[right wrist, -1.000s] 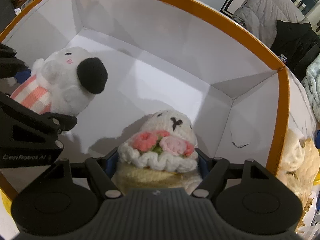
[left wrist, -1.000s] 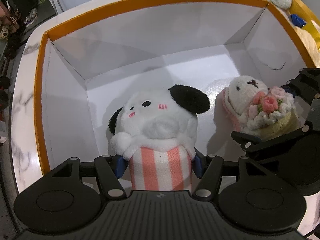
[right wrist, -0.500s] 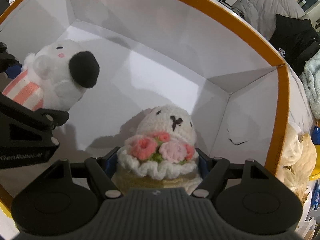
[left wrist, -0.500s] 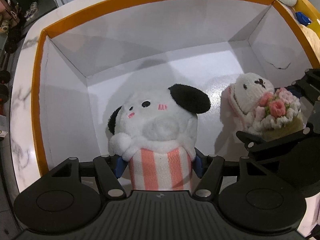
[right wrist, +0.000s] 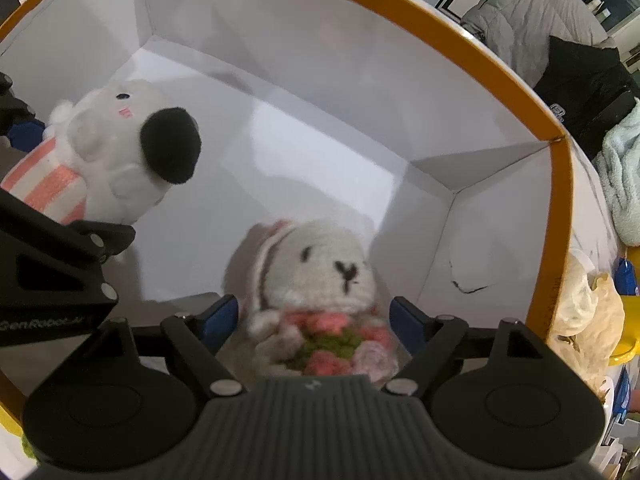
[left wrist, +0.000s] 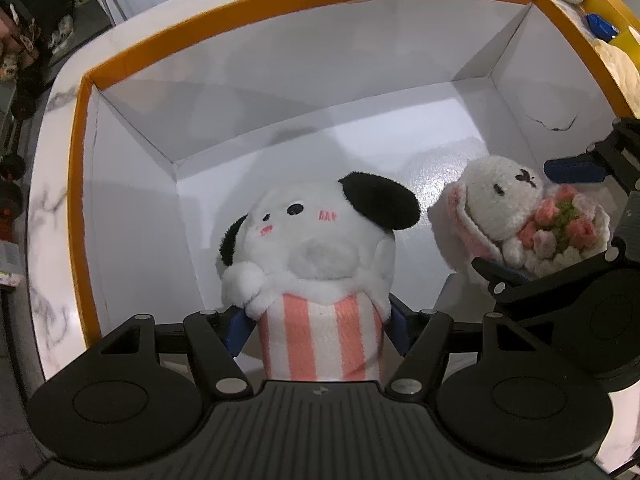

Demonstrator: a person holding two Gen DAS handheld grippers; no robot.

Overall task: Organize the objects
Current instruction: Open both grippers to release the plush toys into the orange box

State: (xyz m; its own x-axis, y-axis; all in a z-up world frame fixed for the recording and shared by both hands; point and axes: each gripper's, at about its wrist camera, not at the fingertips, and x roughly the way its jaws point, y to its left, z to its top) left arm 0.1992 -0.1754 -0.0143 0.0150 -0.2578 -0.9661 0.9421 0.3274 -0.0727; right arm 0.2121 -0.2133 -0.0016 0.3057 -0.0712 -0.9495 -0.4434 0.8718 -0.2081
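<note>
A white box with an orange rim (left wrist: 76, 200) (right wrist: 564, 208) holds both toys. The white plush dog (left wrist: 316, 240) (right wrist: 116, 152), black-eared with a pink-striped body, stands on the box floor between the blue pads of my left gripper (left wrist: 318, 328). Its jaws are opening, and the pads sit just beside the stripes. The crochet bunny with a flower bouquet (right wrist: 328, 268) (left wrist: 504, 200) lies blurred between the pads of my right gripper (right wrist: 312, 316). Those jaws are opening too, with clear gaps on both sides.
The box sits on a marble-patterned table (left wrist: 44, 220). A pale blue fluffy cloth (right wrist: 624, 184) and cream plush items (right wrist: 588, 320) lie right of the box. A grey padded jacket (right wrist: 532, 20) is behind it. The box floor's far half is bare.
The right jaws have spread off the bunny, which has slipped and tilted so that more of its face shows. The left pads have eased slightly away from the dog's striped body.
</note>
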